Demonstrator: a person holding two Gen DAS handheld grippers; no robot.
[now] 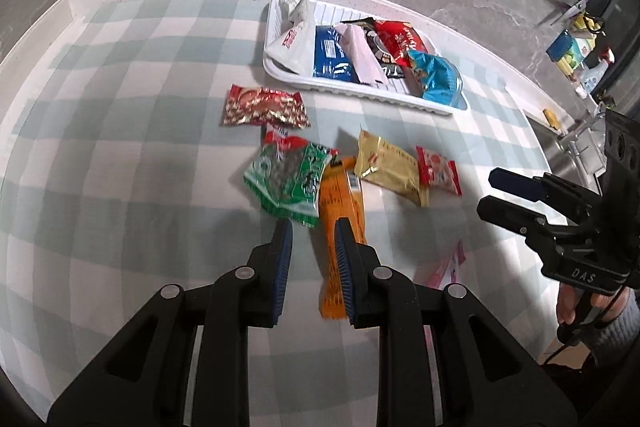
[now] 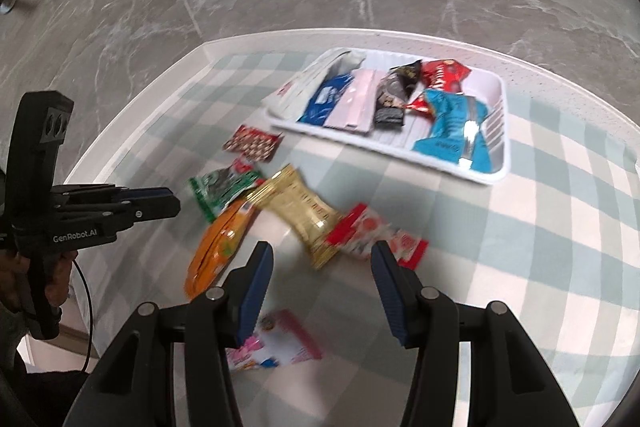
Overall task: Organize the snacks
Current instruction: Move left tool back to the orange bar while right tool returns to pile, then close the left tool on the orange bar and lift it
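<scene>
The white tray [image 1: 280, 67] sat at one o'clock on the desk [image 1: 120, 107], part-filled. Loose packets lay before it, the orange packet [image 1: 340, 199] looking light, crinkly and slippery, best pinched across its flat middle. Left gripper [image 1: 314, 231] was nearly together and empty; right gripper [image 2: 320, 255] stood apart, empty.

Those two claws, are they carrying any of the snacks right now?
No. The left claw is nearly closed with nothing between its pads, above the orange packet. The right claw stands open over the table, also empty.

Black claw [image 1: 313, 227], blue ribbed pads [image 1: 282, 259], grey sleeve [image 1: 618, 331].
</scene>
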